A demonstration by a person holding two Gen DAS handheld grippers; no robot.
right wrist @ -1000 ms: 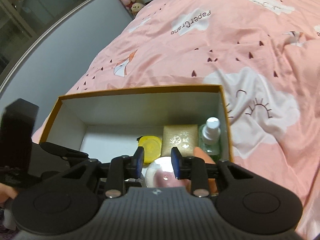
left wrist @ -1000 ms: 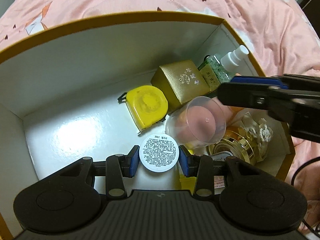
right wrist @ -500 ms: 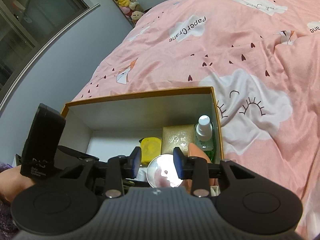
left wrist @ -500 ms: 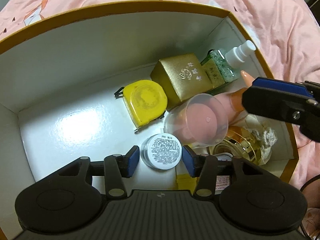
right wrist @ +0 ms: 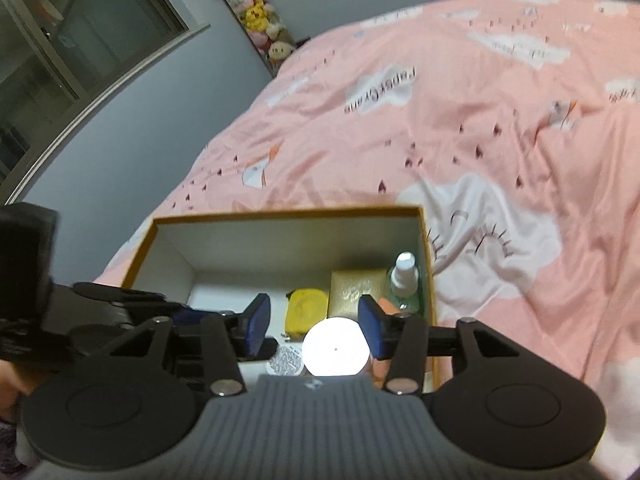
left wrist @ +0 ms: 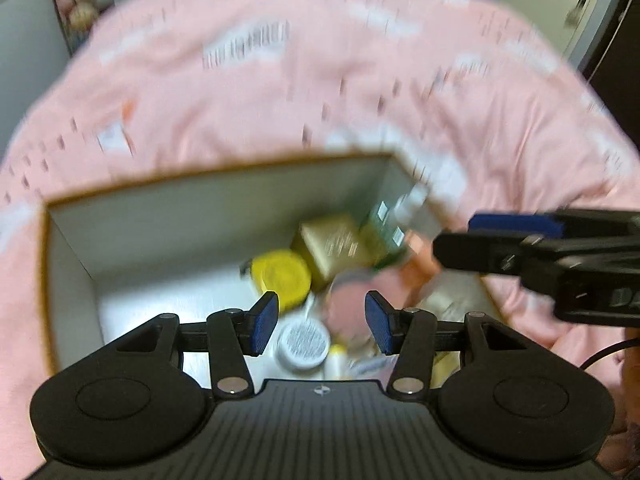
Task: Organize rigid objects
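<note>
Both sets of jaws stand apart with nothing pressed between the pads: the left gripper [left wrist: 318, 322] hangs open above the box, and the right gripper [right wrist: 314, 326] is opening, its blue pads clear of the clear cup [right wrist: 335, 350] that shows between them from above.

Largest in view is the pink bedspread [right wrist: 460, 128], which lies under and around everything. On it sits the cardboard box [right wrist: 280, 236], white inside with a tan rim, its top open. All the rigid objects are gathered in the box's right half. Against the right wall stands a spray bottle [right wrist: 403, 280] with a white cap, and just beside it a gold box [right wrist: 356, 288]. Left of that lies a yellow tape measure [right wrist: 306, 308]. Nearer the cameras the clear cup lies with something pink inside it, as the blurred left wrist view shows [left wrist: 352, 300]. Just beside it on the left is a small white jar [left wrist: 304, 342], printed face up. An orange-pink item [right wrist: 386, 306] lies between the cup and the bottle; what it is cannot be told.

The box's left half [left wrist: 168, 300] is bare white floor, giving free room there, while the right wall is crowded. The left wrist view is smeared by motion.
</note>
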